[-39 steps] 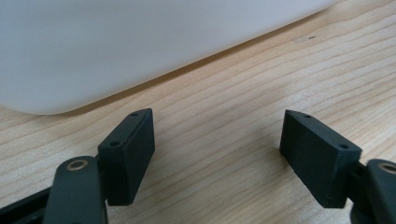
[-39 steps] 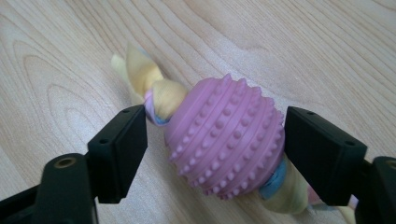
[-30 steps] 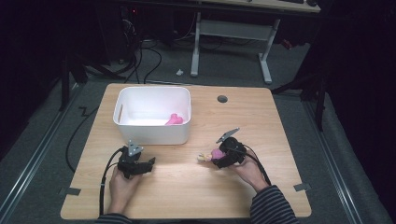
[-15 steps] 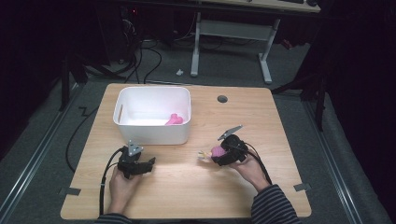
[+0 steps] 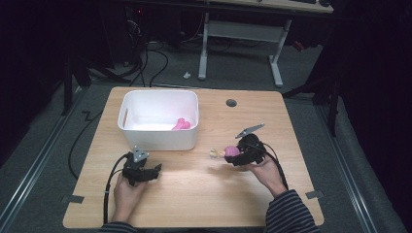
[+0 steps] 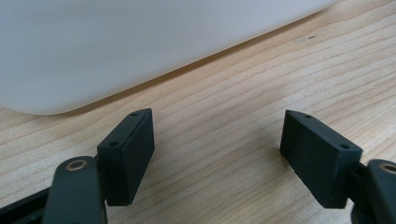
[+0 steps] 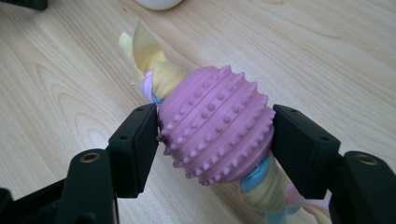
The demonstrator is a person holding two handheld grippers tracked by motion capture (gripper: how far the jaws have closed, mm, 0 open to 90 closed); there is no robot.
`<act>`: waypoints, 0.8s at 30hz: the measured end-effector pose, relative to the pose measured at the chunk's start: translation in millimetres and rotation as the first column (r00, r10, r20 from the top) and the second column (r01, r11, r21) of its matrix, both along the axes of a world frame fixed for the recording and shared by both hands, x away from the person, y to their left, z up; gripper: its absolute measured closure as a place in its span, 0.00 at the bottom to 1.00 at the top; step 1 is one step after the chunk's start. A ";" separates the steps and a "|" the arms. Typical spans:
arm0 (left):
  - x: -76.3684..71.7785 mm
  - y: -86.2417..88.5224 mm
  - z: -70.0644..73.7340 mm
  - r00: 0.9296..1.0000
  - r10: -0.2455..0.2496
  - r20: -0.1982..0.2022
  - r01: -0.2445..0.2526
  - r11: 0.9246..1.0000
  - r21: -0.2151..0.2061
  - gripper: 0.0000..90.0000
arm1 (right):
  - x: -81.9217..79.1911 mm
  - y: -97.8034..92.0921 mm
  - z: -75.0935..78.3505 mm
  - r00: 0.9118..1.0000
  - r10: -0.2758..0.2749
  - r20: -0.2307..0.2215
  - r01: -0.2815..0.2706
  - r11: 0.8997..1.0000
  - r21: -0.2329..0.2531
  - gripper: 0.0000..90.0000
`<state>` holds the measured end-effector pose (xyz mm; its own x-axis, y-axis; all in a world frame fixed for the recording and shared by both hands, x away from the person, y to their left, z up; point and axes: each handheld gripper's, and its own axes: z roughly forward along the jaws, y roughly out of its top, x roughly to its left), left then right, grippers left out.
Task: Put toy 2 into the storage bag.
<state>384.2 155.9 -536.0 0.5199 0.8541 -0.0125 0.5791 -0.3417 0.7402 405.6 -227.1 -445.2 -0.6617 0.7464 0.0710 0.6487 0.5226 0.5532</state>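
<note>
My right gripper [image 5: 232, 156] is closed on the pink studded toy [image 7: 215, 124], one black pad pressed against each side of its ribbed body; yellow, blue and pink fabric strips [image 7: 148, 65] run out of both ends of the toy. I hold it just above the wooden surface [image 5: 204, 194], to the right of the white bin [image 5: 159, 119] and apart from it. My left gripper [image 5: 154, 171] rests low on the surface just in front of the bin's near wall [image 6: 116, 51], its fingers [image 6: 128, 154] spread wide with only bare wood between them. A second pink object [image 5: 180, 124] lies inside the bin, near its right wall.
</note>
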 end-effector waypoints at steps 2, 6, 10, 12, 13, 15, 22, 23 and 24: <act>0.0 0.0 0.0 1.000 0.000 0.000 0.000 1.000 0.000 0.29 | 2.1 -0.5 6.7 1.000 -0.001 -0.005 0.001 1.000 0.006 0.38; 0.0 0.1 0.0 1.000 -0.001 0.000 0.001 1.000 0.001 0.29 | 5.4 -0.5 16.0 1.000 0.003 -0.009 -0.003 1.000 0.014 0.38; 0.0 0.0 0.0 1.000 0.000 0.000 0.000 1.000 0.000 0.29 | 8.8 -0.5 27.4 1.000 0.007 0.000 -0.007 1.000 0.015 0.38; 0.0 0.0 0.0 1.000 0.000 0.000 0.000 1.000 0.000 0.29 | 11.4 0.1 34.9 1.000 0.016 0.009 -0.016 1.000 0.010 0.38; 0.0 0.0 0.0 1.000 0.000 0.000 0.000 1.000 0.000 0.29 | 12.4 0.6 38.3 1.000 0.019 0.013 -0.019 1.000 0.010 0.38; 0.0 0.0 0.0 1.000 0.000 0.000 0.000 1.000 0.000 0.29 | 14.1 1.8 44.7 1.000 0.023 0.018 -0.023 1.000 0.006 0.38; 0.0 0.1 0.1 1.000 -0.001 -0.001 0.001 1.000 0.001 0.29 | 23.2 7.9 69.6 0.998 0.035 0.046 -0.035 0.999 0.008 0.38; 0.0 0.1 0.1 1.000 -0.001 -0.001 0.001 1.000 0.001 0.29 | 25.0 9.3 73.7 0.998 0.036 0.048 -0.036 0.999 0.008 0.38; 0.0 0.1 0.0 1.000 -0.001 -0.001 0.001 1.000 0.001 0.29 | 26.7 10.5 76.5 0.998 0.042 0.055 -0.043 0.999 0.006 0.38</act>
